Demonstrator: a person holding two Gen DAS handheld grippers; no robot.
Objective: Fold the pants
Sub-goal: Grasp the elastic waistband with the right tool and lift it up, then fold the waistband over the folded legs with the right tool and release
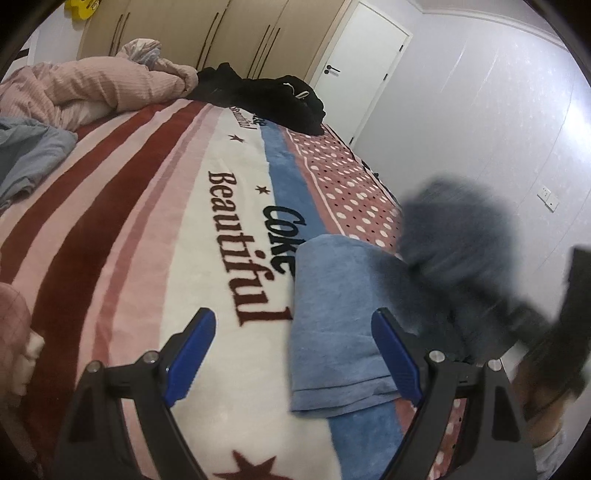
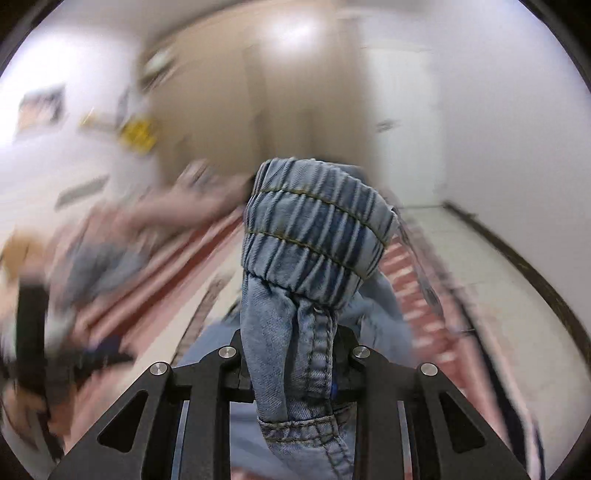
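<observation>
Bed blanket: black clothes beyond pants

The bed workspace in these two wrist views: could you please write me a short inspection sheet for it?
Surface: striped blanket printed "Beautiful".
Job's things: denim pants, elastic waistband up; folded part on the blanket.
Clutter: black garment, pink bedding, grey-blue cloth.
Grippers: left claw open, empty; right claw shut on the pants.
Cables: nothing seen.
Surroundings: wardrobe, white door, wall socket.
</observation>
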